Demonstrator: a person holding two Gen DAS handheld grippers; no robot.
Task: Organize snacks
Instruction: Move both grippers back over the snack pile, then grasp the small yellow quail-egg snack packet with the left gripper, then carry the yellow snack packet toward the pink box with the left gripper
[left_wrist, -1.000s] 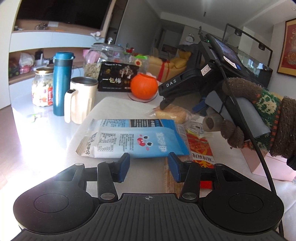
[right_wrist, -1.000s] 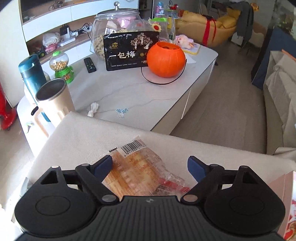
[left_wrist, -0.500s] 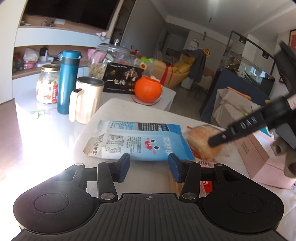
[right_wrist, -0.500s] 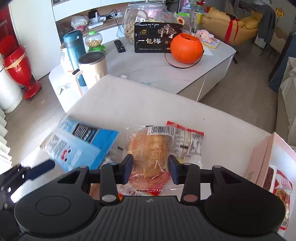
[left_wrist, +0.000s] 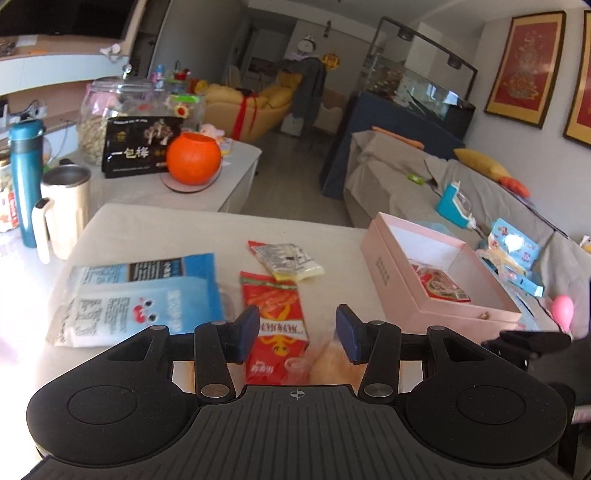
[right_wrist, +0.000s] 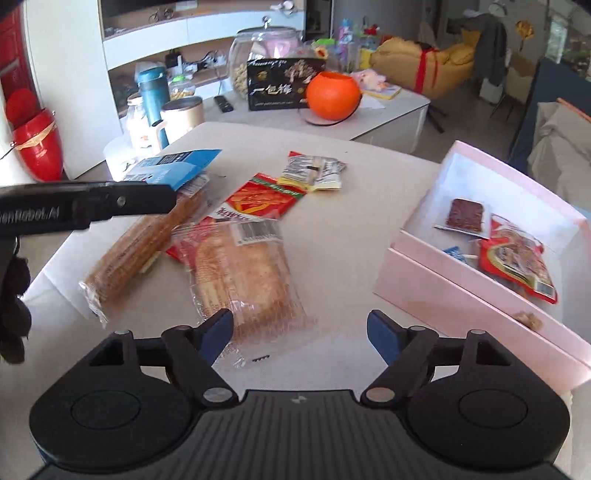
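Note:
Loose snacks lie on the beige table (right_wrist: 343, 236). A clear-wrapped bread packet (right_wrist: 240, 273) rests flat, its near end reaching between the jaws of my right gripper (right_wrist: 299, 332), which are opening; the pads do not touch it. Beside it lie a long biscuit packet (right_wrist: 140, 251), a red packet (right_wrist: 266, 197), a small silver-and-yellow packet (right_wrist: 314, 173) and a blue bag (right_wrist: 177, 170). My left gripper (left_wrist: 295, 334) is open above the red packet (left_wrist: 275, 317), the blue bag (left_wrist: 147, 295) to its left. The pink box (right_wrist: 443, 291) on the right holds a few snacks.
A cream mug (left_wrist: 66, 210) and a teal bottle (left_wrist: 26, 177) stand beyond the table's left edge. An orange pumpkin bowl (left_wrist: 194, 158), a black box and a glass jar sit on the far white table. A sofa (left_wrist: 424, 188) lies behind the pink box.
My right gripper closed on the bread packet, carried it back toward the near side and has opened, leaving it flat on the table. My left gripper rose and swung right, from the blue bag to the red packet.

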